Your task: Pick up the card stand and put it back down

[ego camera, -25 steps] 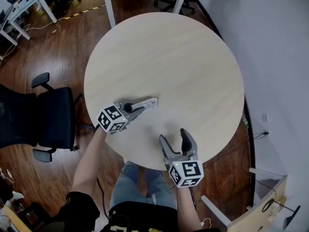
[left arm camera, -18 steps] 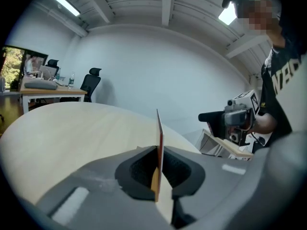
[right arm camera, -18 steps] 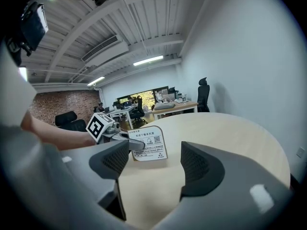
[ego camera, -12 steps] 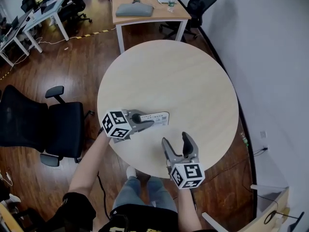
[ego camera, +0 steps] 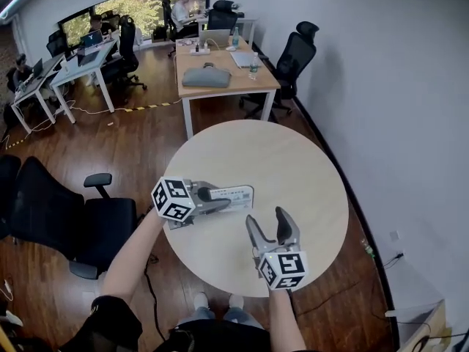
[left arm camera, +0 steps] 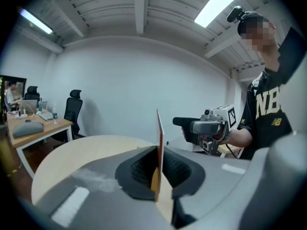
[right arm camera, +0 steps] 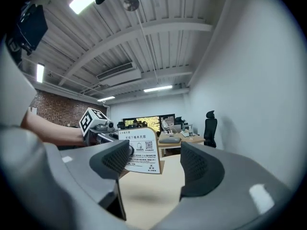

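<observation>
Over a round wooden table point(ego camera: 293, 160) in an open office, the left gripper point(ego camera: 217, 199) is clamping the card stand point(ego camera: 236, 196) between its closed jaws. It is holding the stand raised above the tabletop, with the printed card facing the right gripper point(ego camera: 266, 221). The right gripper is hovering near the table's front edge, close to the left one, with its jaws standing apart and gripping nothing. Beyond the table, a desk point(ego camera: 223, 75) and a black office chair point(ego camera: 69, 218) are standing on the dark wood floor point(ego camera: 146, 134).
</observation>
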